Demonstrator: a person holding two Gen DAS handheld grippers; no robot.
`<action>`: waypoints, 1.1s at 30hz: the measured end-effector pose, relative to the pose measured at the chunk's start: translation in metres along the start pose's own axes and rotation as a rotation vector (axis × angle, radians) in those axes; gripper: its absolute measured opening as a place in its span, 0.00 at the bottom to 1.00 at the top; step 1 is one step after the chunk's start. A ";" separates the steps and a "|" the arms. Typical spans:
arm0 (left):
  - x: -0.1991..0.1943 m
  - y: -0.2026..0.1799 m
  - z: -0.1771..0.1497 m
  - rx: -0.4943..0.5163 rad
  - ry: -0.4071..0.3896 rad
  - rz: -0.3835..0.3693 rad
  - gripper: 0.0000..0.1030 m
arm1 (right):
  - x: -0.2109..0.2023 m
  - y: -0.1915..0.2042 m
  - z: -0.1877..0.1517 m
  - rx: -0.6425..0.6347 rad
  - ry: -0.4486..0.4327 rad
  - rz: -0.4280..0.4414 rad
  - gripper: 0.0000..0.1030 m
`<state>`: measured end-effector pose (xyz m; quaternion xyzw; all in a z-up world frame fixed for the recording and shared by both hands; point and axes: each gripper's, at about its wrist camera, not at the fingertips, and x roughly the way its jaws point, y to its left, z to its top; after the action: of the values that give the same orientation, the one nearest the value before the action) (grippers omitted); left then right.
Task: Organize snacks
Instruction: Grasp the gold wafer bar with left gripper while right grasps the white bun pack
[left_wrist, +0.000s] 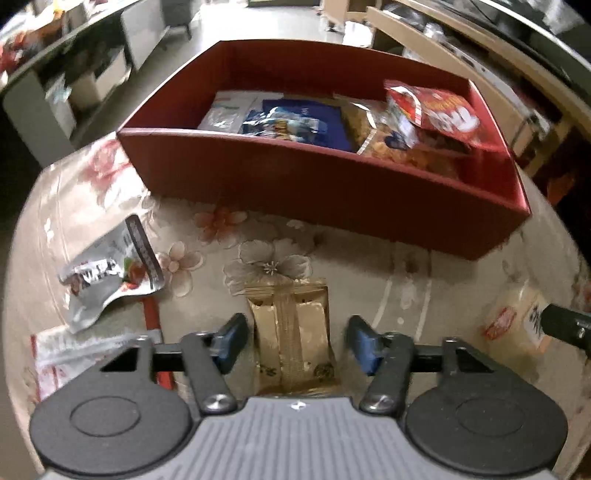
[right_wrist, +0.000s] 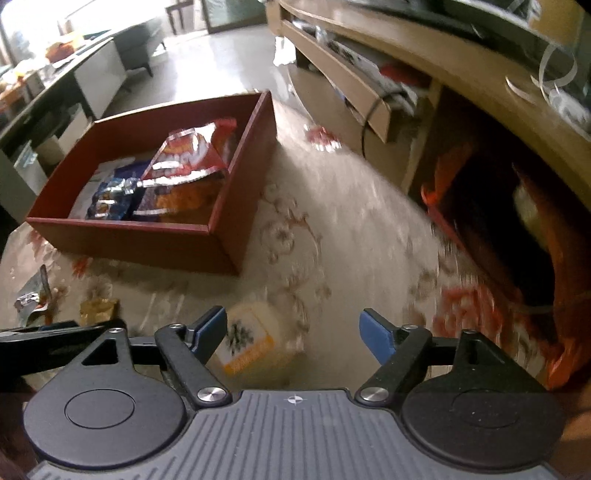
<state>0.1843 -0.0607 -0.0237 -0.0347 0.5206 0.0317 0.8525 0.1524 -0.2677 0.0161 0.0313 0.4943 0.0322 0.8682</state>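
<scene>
A red box (left_wrist: 325, 195) stands on the floral tablecloth and holds several snack bags, with a red chip bag (left_wrist: 439, 114) on top at its right end. My left gripper (left_wrist: 297, 341) is open, its blue fingers on either side of a gold snack packet (left_wrist: 291, 332) lying on the cloth. My right gripper (right_wrist: 293, 338) is open just above a pale yellow packet (right_wrist: 255, 341) that lies near its left finger. The red box (right_wrist: 140, 240) and the gold packet (right_wrist: 98, 308) also show in the right wrist view.
A silver and red snack bag (left_wrist: 107, 280) and a white and red packet (left_wrist: 62, 354) lie at the left on the cloth. The pale yellow packet (left_wrist: 517, 321) lies at the right. A wooden shelf unit (right_wrist: 424, 85) stands beyond the table's right side.
</scene>
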 end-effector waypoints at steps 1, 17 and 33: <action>-0.002 0.000 -0.001 0.010 0.000 -0.010 0.47 | -0.001 -0.001 -0.003 0.013 0.005 0.004 0.82; -0.015 0.024 -0.016 -0.023 0.055 -0.130 0.42 | 0.028 0.027 0.003 0.034 0.078 0.030 0.86; -0.011 0.008 -0.015 0.025 0.044 -0.099 0.67 | 0.038 0.040 -0.016 -0.117 0.116 -0.026 0.66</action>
<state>0.1651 -0.0541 -0.0208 -0.0504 0.5371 -0.0175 0.8419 0.1573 -0.2245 -0.0216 -0.0281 0.5411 0.0515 0.8389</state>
